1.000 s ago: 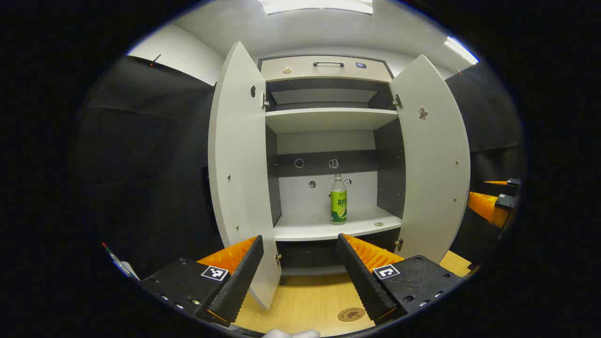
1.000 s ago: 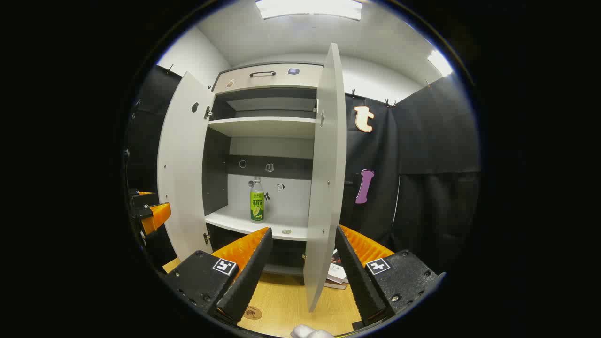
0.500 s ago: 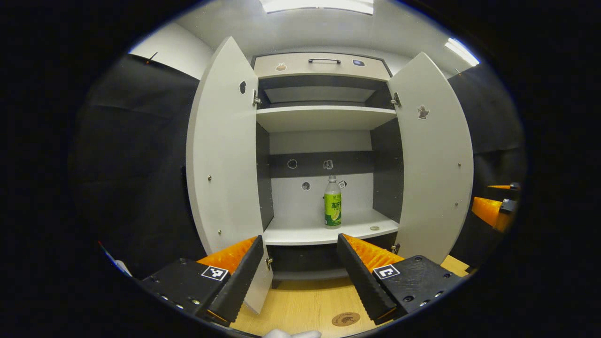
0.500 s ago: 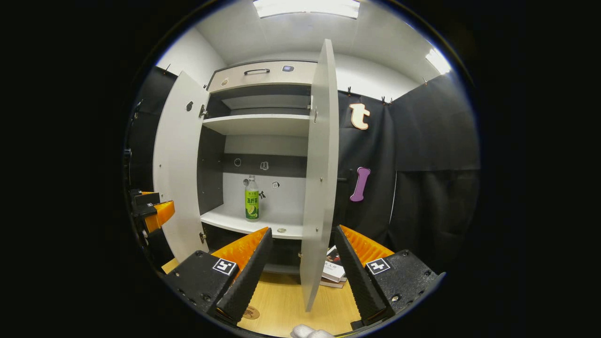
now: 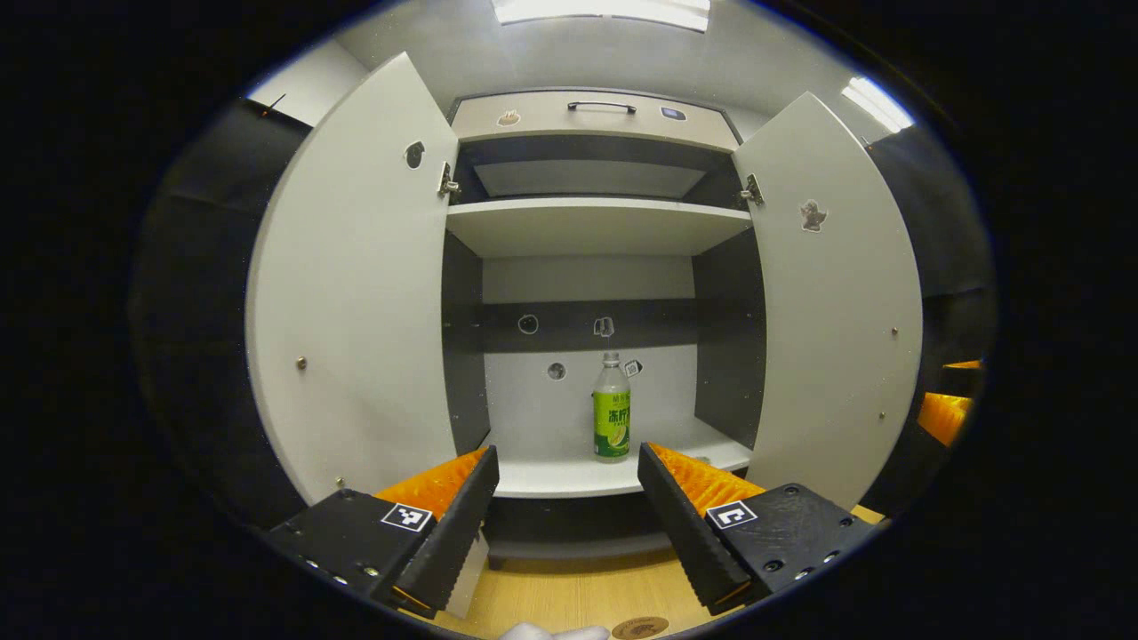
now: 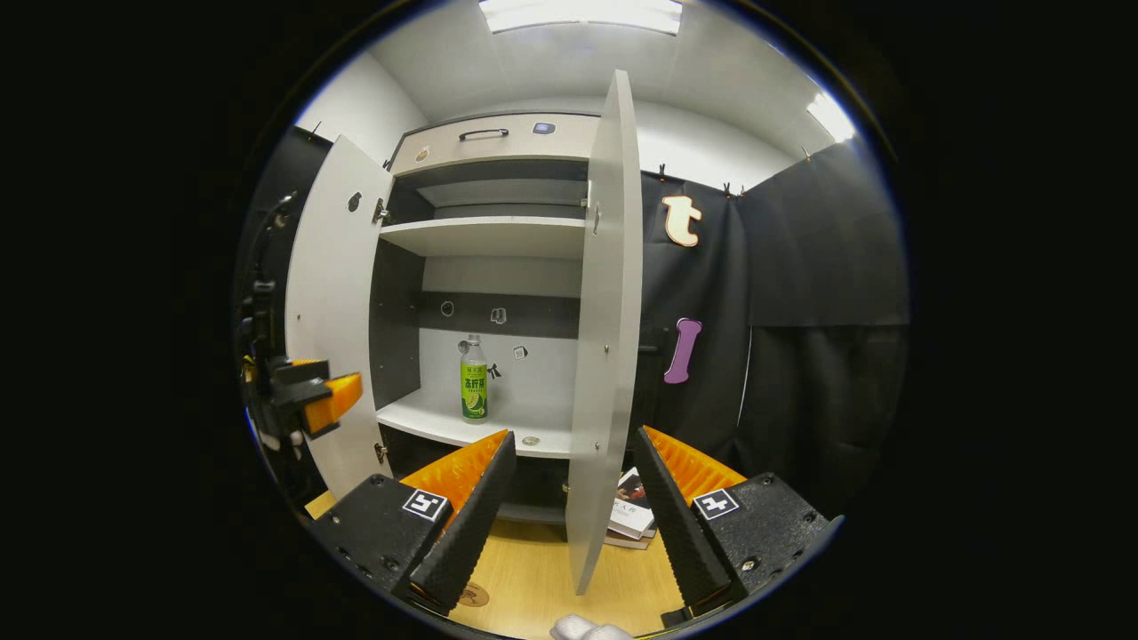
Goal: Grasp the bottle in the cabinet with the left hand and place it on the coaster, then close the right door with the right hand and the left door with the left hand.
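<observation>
The step in hand is judged to be the first one: the reach for the bottle. The left gripper (image 5: pixel 564 498) is pointing into the open cabinet (image 5: pixel 596 227), its jaws standing wide and holding nothing. The bottle (image 5: pixel 612 420) is standing upright on the lower shelf (image 5: pixel 551 476), toward the back wall and somewhat right of centre, well apart from the jaws and untouched. In the left gripper view it is appearing just above the gap between the two fingers, slightly toward the right finger.

Both doors are standing open: the left door (image 5: pixel 356 302) swung wide, the right door (image 5: pixel 836 302) likewise. The coaster (image 5: pixel 638 628) is lying on the bench (image 5: pixel 569 596) below the cabinet front, bare.

The right gripper (image 6: pixel 569 502) is waiting off to the side, jaws wide and empty, facing the edge of the right door (image 6: pixel 605 338). The left gripper (image 6: pixel 311 404) is visible in that view beside the left door.

Next move, as judged: carrying the left gripper forward over the shelf edge, keeping the jaws wide, centring them on the bottle's body, then closing. Risk noted: a finger nudging the upright bottle could topple it.
</observation>
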Demonstrator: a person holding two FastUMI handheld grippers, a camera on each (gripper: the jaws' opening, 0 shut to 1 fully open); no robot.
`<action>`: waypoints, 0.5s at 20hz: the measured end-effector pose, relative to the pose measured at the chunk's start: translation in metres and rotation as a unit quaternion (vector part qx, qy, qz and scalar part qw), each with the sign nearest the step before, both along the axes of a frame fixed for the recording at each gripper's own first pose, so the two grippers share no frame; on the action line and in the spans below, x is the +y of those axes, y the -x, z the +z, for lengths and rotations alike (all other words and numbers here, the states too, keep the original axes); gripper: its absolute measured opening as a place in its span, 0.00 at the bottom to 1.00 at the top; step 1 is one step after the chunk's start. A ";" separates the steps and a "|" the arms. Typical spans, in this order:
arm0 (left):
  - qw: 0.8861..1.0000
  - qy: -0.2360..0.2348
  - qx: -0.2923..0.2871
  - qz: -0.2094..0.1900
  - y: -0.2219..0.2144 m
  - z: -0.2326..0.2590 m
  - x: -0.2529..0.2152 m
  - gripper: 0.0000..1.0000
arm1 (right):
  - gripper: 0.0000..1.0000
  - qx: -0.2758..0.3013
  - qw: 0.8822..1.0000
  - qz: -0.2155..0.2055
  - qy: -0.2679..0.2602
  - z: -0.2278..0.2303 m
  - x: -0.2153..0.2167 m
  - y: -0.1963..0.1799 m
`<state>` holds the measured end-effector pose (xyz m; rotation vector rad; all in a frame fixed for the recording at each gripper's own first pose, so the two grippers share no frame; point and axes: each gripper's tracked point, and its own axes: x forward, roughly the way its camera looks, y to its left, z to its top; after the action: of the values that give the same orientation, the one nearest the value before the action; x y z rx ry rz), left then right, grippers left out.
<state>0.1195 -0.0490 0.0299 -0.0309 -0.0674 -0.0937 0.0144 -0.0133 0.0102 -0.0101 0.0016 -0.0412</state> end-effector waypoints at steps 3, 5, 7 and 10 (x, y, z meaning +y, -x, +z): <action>0.999 0.000 -0.028 -0.015 -0.059 0.015 -0.023 0.96 | 0.83 -0.005 1.000 -0.014 0.004 0.005 -0.004 0.001; 0.999 -0.004 -0.040 -0.013 -0.103 0.018 -0.037 0.96 | 0.83 -0.006 1.000 -0.021 0.008 0.008 -0.004 0.004; 0.999 0.001 -0.028 -0.016 -0.144 0.009 -0.054 0.96 | 0.83 -0.009 0.999 -0.030 0.015 0.013 -0.005 0.006; 1.000 0.010 -0.019 -0.006 -0.194 -0.002 -0.066 0.96 | 0.83 -0.010 0.998 -0.051 0.030 0.017 -0.011 0.006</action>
<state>0.3136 -0.1147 0.0282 -0.0503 -0.1062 -0.1061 0.0081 -0.0247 0.0277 -0.0698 -0.0184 -0.1430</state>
